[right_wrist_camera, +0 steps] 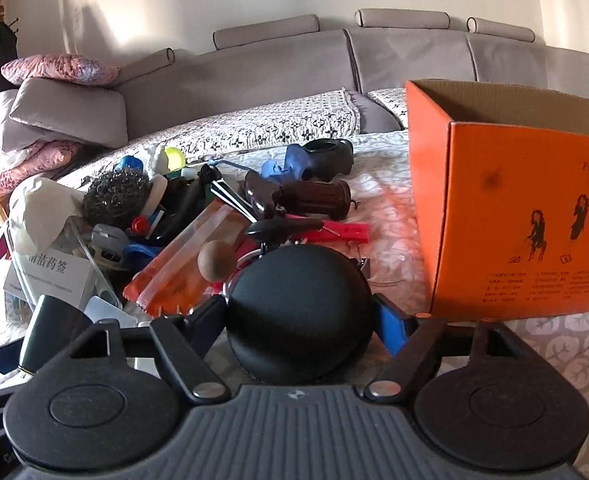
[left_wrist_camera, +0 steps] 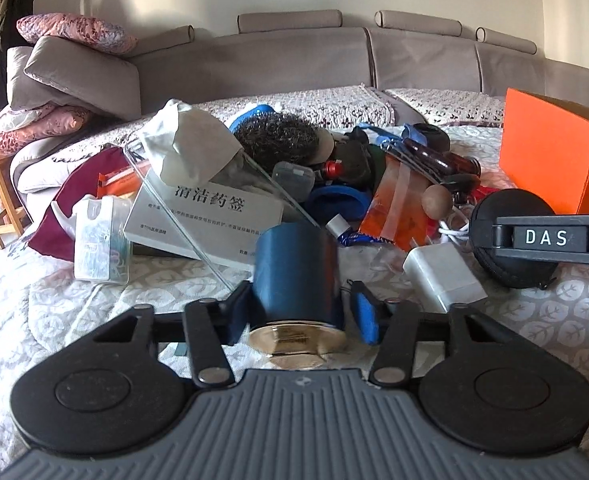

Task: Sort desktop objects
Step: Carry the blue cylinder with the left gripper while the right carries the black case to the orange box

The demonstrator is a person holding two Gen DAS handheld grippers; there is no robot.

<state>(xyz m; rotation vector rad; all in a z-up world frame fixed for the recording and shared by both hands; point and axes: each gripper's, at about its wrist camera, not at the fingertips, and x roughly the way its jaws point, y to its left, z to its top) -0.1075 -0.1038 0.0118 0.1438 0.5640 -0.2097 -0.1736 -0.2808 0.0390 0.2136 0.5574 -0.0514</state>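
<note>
A leaf-patterned quilted bed cover [left_wrist_camera: 54, 312] carries a jumbled heap across its middle, a white charger block [left_wrist_camera: 442, 278] near the front, and an orange box [right_wrist_camera: 514, 220] toward the right edge.

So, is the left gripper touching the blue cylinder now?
Cannot tell. In the left wrist view the blue cylinder sits between the left gripper pads; one side meets it, the other shows a slight gap.

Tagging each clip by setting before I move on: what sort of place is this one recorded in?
Most likely a home living room. A long grey fabric sofa with bolster headrests lines the back wall, pink floral pillows are stacked at its end, and the clutter lies on a leaf-patterned quilted cover, beside an open orange cardboard box.
</note>
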